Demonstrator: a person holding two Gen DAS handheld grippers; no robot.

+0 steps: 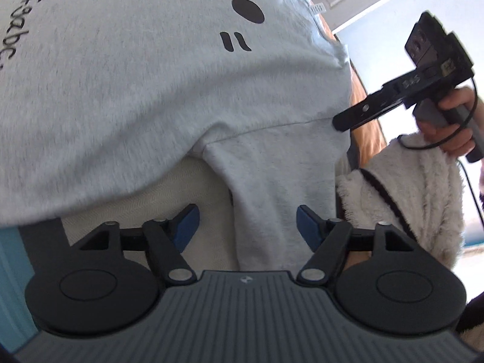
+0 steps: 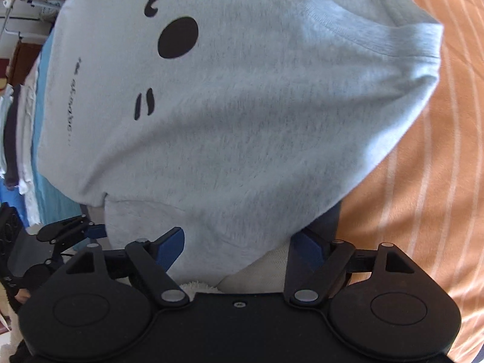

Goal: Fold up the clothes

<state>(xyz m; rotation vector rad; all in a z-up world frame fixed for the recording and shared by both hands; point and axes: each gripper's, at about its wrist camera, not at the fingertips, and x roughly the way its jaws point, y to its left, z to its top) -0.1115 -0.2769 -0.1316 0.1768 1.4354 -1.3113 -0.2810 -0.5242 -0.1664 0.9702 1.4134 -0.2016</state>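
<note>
My left tool point(image 1: 248, 224) is spread wide, its blue pads point(image 1: 186, 227) standing either side of a sleeve point(image 1: 272, 193) of the shirt point(image 1: 151, 90) without touching it. The shirt is a soft heather-grey knit, slightly fuzzy, printed with black marks: a round dot point(image 1: 248, 9), two short strokes point(image 1: 235, 41) and a line of small lettering point(image 1: 12, 27) near the left edge. It lies flat with the sleeve running toward me from a stitched seam. Under the sleeve's near edge shows a cream woven cloth point(image 1: 145, 199), ribbed in fine herringbone. To the right hangs a fluffy white fleece point(image 1: 408, 199) with a dark trim line.

My right tool point(image 2: 239, 245) is also spread, its blue pads at the shirt's near hem, fabric lying between them but not pinched. From this side the shirt point(image 2: 242, 121) shows its ribbed collar point(image 2: 341, 21) and rounded shoulder, resting on an orange blanket point(image 2: 423, 181) with pale stripes, soft and napped. A stack of folded clothes point(image 2: 21, 139) sits at the far left.

In the left view my right hand point(image 1: 450, 121) grips the tool's grey handle, fingers wrapped around it, the tool's black tip point(image 1: 341, 122) angled down, meeting the shirt near the sleeve seam. In the right view my left tool point(image 2: 93, 230) sits low at the left, beside the sleeve.
</note>
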